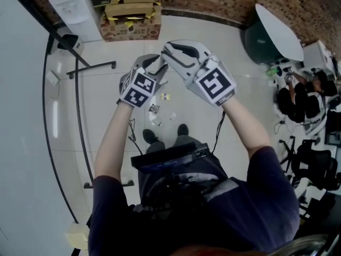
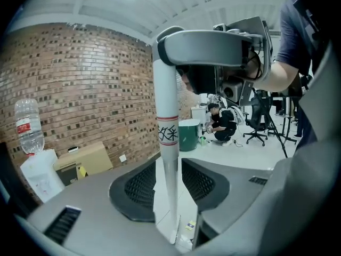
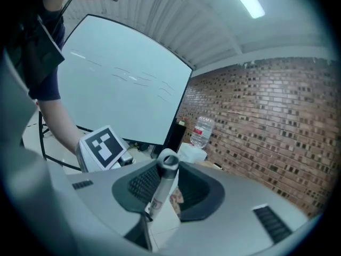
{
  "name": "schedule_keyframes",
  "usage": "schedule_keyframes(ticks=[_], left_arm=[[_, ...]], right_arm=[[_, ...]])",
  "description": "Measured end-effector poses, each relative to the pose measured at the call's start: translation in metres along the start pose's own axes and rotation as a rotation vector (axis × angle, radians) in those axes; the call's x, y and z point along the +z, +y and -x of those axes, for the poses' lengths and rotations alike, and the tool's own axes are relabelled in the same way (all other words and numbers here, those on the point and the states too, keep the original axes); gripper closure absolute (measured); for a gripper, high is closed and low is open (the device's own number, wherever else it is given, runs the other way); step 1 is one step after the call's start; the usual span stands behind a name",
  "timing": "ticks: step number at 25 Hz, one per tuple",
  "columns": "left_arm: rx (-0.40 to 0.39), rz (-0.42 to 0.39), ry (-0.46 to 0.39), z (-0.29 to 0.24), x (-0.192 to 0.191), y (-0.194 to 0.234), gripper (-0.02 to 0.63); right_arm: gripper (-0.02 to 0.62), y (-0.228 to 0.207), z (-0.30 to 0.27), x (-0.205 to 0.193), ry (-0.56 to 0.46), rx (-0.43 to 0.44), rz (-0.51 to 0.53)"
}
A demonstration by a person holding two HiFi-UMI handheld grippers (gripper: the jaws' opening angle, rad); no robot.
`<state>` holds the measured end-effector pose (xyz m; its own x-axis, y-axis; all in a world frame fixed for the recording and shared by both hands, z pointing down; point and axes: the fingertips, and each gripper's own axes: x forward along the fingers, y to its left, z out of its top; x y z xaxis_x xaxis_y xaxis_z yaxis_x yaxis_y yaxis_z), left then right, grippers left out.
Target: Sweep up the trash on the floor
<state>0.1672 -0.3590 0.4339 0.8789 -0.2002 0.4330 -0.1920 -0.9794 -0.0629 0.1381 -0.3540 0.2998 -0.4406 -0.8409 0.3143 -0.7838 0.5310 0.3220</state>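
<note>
A white broom handle with a red-edged label stands upright between my left gripper's jaws. A gap shows beside it, so this gripper is open. The handle's top end sits between the pads of my right gripper, which is shut on it. In the head view both grippers are raised close together, left gripper and right gripper, and they hide the handle. Small scraps of trash lie on the tiled floor below them; one yellow scrap shows past the handle's foot.
Cardboard boxes and a water dispenser stand against the brick wall. A whiteboard stand's legs reach in from the left. A green bin and a crouching person are to the right, with office chairs beyond.
</note>
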Motion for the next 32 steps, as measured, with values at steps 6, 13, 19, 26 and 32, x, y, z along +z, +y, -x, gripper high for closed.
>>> schedule_keyframes(ticks=[6, 13, 19, 26, 32], left_arm=[[-0.033, -0.060, -0.017, -0.028, 0.007, -0.019, 0.520], [-0.117, -0.068, 0.017, -0.085, 0.014, -0.044, 0.528], [-0.101, -0.056, 0.059, -0.138, 0.011, -0.053, 0.529], [-0.182, -0.079, 0.074, -0.179, 0.001, -0.068, 0.528], [-0.266, -0.115, 0.100, -0.205, -0.020, -0.098, 0.528]], right_arm=[[0.476, -0.017, 0.021, -0.020, -0.002, -0.035, -0.025], [0.476, -0.049, 0.057, -0.063, -0.016, -0.048, -0.045], [0.477, -0.080, 0.072, -0.108, -0.011, -0.118, -0.085], [0.479, -0.097, 0.084, -0.149, 0.045, -0.189, -0.143], [0.480, -0.088, 0.097, -0.186, 0.104, -0.286, -0.183]])
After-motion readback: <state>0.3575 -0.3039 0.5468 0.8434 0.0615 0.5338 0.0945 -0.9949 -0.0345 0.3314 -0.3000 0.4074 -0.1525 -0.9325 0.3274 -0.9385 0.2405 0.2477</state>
